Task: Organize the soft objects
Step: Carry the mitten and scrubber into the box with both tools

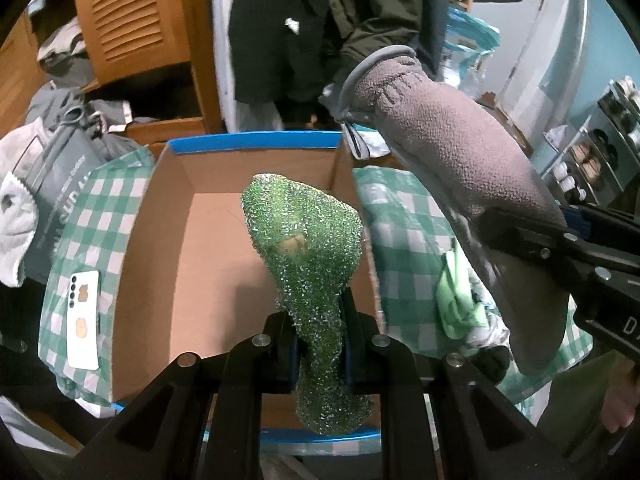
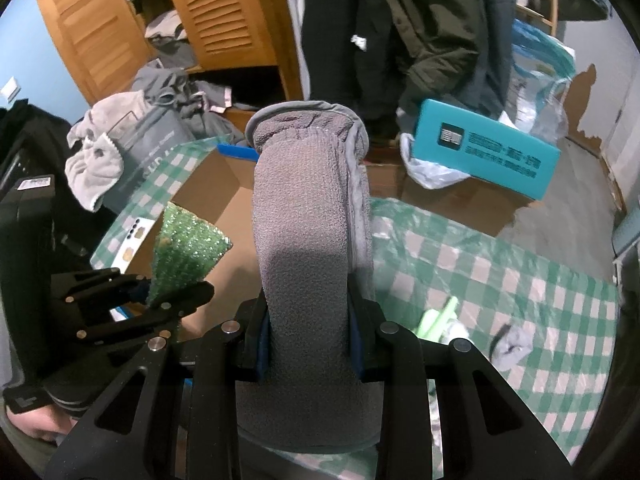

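My left gripper (image 1: 320, 344) is shut on a sparkly green scouring cloth (image 1: 308, 248) and holds it upright over an open cardboard box (image 1: 152, 264) with blue flaps. The box floor looks bare. My right gripper (image 2: 310, 340) is shut on a grey fleece mitten (image 2: 308, 216), held upright to the right of the box. The mitten (image 1: 460, 168) and right gripper also show at the right of the left wrist view. The green cloth (image 2: 184, 248) and left gripper (image 2: 160, 300) show at the left of the right wrist view.
The box sits on a green-and-white checked cloth (image 2: 500, 272). A white phone (image 1: 83, 312) lies left of the box. A light green cloth (image 1: 460, 300) and small grey and black items (image 2: 512, 344) lie to the right. A teal box (image 2: 484, 152), piled clothes (image 2: 104, 152) and hanging coats stand behind.
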The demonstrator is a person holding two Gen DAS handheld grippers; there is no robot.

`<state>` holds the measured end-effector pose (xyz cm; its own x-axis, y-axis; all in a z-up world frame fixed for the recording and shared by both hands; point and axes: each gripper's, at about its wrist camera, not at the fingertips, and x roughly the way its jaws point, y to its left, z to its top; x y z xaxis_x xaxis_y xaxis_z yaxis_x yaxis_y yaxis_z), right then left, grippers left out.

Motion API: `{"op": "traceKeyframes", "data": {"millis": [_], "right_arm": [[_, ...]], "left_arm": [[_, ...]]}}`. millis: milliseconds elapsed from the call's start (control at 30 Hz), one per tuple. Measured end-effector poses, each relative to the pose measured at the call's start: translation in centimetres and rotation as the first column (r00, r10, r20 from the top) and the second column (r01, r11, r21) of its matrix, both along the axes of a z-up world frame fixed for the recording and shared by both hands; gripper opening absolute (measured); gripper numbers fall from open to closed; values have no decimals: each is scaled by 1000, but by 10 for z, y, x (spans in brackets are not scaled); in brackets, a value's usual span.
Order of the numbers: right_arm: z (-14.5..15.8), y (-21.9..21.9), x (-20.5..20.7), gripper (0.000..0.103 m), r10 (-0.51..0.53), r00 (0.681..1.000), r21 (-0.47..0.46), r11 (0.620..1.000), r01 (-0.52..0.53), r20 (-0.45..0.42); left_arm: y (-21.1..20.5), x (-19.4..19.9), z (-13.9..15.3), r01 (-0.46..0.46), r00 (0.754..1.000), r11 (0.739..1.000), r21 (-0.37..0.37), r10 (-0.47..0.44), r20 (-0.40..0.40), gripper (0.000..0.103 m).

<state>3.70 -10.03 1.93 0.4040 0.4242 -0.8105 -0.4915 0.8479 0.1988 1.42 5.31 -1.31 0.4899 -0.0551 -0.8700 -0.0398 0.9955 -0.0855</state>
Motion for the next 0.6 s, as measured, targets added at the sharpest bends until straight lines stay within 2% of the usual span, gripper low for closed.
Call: {"op": "traceKeyframes", "data": {"millis": [600], "right_arm": [[-11, 86, 4, 30, 98, 994, -22, 995, -99, -45]], "left_arm": [[63, -11, -20, -117, 992, 993, -7, 116, -40, 16]]}}
